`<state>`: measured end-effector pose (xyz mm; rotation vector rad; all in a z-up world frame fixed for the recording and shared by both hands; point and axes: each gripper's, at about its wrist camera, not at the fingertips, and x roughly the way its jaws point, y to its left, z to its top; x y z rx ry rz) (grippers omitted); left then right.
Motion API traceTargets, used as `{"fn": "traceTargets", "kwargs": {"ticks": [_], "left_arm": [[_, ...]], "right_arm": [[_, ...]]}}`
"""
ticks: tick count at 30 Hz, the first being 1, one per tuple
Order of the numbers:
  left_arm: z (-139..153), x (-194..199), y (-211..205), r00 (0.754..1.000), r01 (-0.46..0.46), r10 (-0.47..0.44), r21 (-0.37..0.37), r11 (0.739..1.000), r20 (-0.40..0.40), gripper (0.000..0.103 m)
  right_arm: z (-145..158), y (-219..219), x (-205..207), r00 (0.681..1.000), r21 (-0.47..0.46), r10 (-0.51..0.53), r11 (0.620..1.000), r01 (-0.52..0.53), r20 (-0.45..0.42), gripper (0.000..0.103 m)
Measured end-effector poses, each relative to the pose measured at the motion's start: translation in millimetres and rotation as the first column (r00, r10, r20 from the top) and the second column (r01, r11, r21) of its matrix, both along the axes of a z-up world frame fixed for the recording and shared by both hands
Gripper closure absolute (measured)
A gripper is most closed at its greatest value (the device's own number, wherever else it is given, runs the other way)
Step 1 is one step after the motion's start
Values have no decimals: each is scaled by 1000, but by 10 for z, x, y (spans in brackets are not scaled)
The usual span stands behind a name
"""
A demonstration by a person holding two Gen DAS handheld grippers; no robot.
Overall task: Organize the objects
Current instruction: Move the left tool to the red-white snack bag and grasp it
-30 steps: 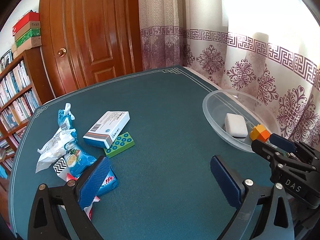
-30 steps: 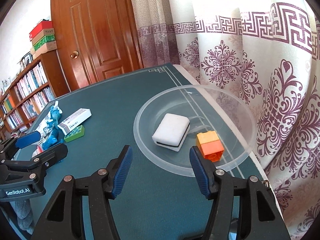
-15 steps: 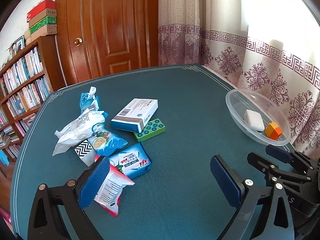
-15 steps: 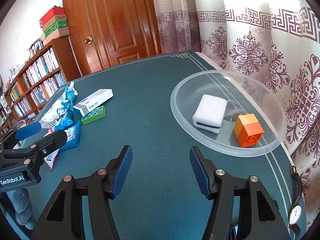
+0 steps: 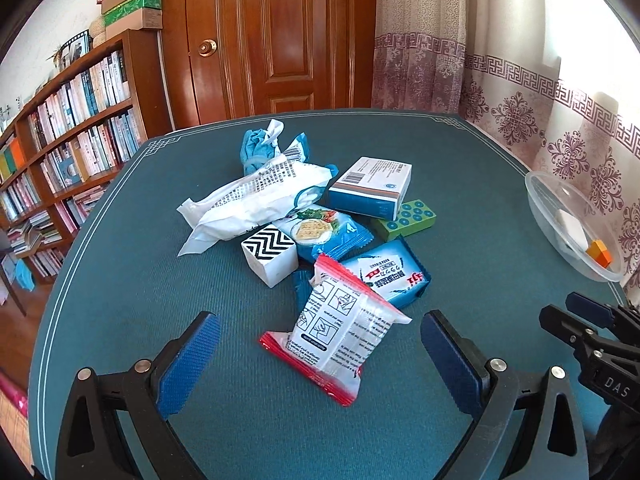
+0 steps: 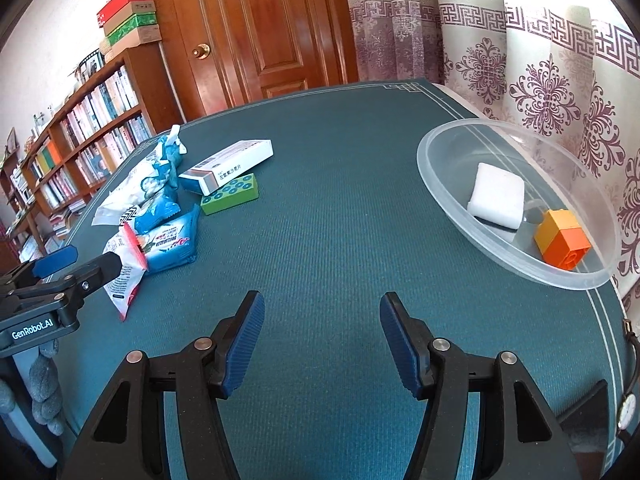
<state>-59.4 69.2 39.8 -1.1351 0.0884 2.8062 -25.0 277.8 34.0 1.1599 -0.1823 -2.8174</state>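
The red-edged packet (image 5: 338, 340) lies on the table (image 5: 460, 168) just ahead of the left gripper (image 5: 320, 364), centred between its wide-open jaws, long axis apparently slanting near-right (fisheye distorts). The right gripper (image 6: 322, 344), also open, is farther away.

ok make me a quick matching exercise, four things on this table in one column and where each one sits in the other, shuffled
Things:
1. orange and yellow block
2. green studded block
3. red-edged packet
4. zigzag box

Places:
A. nearest the open left gripper, in front of its fingers
B. inside the clear bowl, beside the white sponge
C. against the near side of the white and blue medicine box
D. tucked under the end of the white wrapper

Pairs: 1-B, 2-C, 3-A, 4-D
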Motion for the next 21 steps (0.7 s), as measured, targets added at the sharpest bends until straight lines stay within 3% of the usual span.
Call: {"fn": "traceTargets", "kwargs": {"ticks": [12,14,16,19,21], "left_arm": [[-226,-133,-63,998,30,-30,4,1000,53,1],[-236,-156,-57,998,36,-37,11,999,59,6],[-255,-172,-61,996,50,-51,26,998,73,24],[-270,-176,-86,994,59,-63,50,997,86,41],[-242,-148,-115,995,60,-65,67,996,72,44]], "right_arm": [[-70,-194,-75,998,14,36,999,-36,43,41],[-83,-229,-92,998,15,43,999,-44,50,41],[-88,-264,-113,997,15,53,998,-54,56,41],[-97,-322,-141,996,15,67,998,-68,58,41],[-93,-365,-159,995,17,77,997,-78,58,41]]}}
